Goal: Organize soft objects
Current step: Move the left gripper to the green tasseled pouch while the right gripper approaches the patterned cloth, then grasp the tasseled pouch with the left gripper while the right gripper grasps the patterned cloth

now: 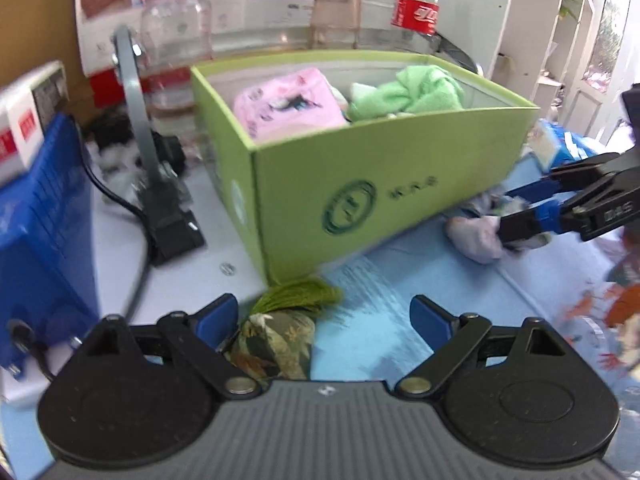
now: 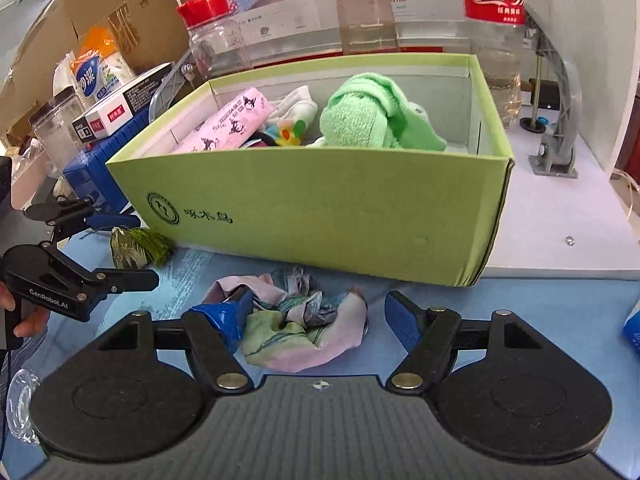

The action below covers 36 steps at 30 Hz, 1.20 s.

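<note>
Blue mat (image 2: 520, 320) lies before the green box (image 2: 320, 216). Right gripper (image 2: 316, 316), jaws apart, straddles the crumpled cloth (image 2: 304, 332) just in front; next it must squeeze. Left gripper (image 1: 324, 320), wide apart, nears the tassel pouch (image 1: 276, 340) by the box corner.

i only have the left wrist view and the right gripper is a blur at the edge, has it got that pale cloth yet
Observer: Not yet. The right gripper is open around the crumpled cloth. Only one finger touches it, and the other stands clear.
Operator: ok, and whats in the box between the pink pouch and the green towel
Observer: In the green box, a white sock and a small colourful flower toy lie between the pink pouch and the green towel.
</note>
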### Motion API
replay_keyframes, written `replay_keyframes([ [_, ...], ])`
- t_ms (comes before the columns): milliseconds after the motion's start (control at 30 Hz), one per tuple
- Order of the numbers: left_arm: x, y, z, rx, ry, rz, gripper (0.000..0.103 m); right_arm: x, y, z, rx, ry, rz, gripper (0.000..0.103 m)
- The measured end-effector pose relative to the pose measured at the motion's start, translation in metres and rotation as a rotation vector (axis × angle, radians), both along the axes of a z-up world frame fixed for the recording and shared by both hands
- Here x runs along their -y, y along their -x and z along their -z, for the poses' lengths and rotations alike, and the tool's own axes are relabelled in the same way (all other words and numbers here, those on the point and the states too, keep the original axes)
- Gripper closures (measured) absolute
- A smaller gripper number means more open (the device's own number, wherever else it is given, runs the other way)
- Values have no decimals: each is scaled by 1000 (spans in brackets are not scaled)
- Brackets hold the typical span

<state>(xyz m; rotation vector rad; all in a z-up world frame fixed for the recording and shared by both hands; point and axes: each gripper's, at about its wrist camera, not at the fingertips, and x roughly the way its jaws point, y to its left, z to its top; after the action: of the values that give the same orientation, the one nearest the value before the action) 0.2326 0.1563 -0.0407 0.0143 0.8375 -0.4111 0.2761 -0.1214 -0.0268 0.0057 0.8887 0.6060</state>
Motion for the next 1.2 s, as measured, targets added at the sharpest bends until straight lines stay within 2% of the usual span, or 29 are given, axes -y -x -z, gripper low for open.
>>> replay_keyframes([
  [100, 0, 11, 1, -40, 51, 24, 12, 1, 6, 5, -15, 42, -27, 44],
  [233, 0, 19, 1, -64, 63, 32, 12, 11, 14, 1, 10, 42, -21, 44],
  [400, -5, 9, 5, -78, 63, -77, 12, 0, 5, -6, 46, 50, -54, 44],
  [500, -5, 6, 4, -84, 68, -100, 12, -15, -4, -1, 22, 48, -106, 44],
  [633, 0, 7, 5, -63, 25, -82, 12, -29, -8, 9, -8, 49, -187, 44],
  [733, 3, 8, 6, -46, -6, -77, 11, -34, 1, 11, 59, 104, -273, 41],
  [867, 11, 7, 9, -19, -72, -73, 12, -34, 1, 14, 106, 111, -280, 40],
  [933, 14, 8, 11, -9, -97, -68, 12, -37, 3, 16, 146, 150, -293, 40],
  [1067, 15, 9, 12, 2, -121, -71, 14, -39, -1, 16, 143, 154, -287, 39],
  [1167, 13, 10, 8, -4, -116, -99, 32, -36, 0, 17, 149, 144, -282, 41],
  [1200, 11, 10, 6, -8, -110, -110, 50, -35, 1, 17, 148, 143, -274, 45],
])
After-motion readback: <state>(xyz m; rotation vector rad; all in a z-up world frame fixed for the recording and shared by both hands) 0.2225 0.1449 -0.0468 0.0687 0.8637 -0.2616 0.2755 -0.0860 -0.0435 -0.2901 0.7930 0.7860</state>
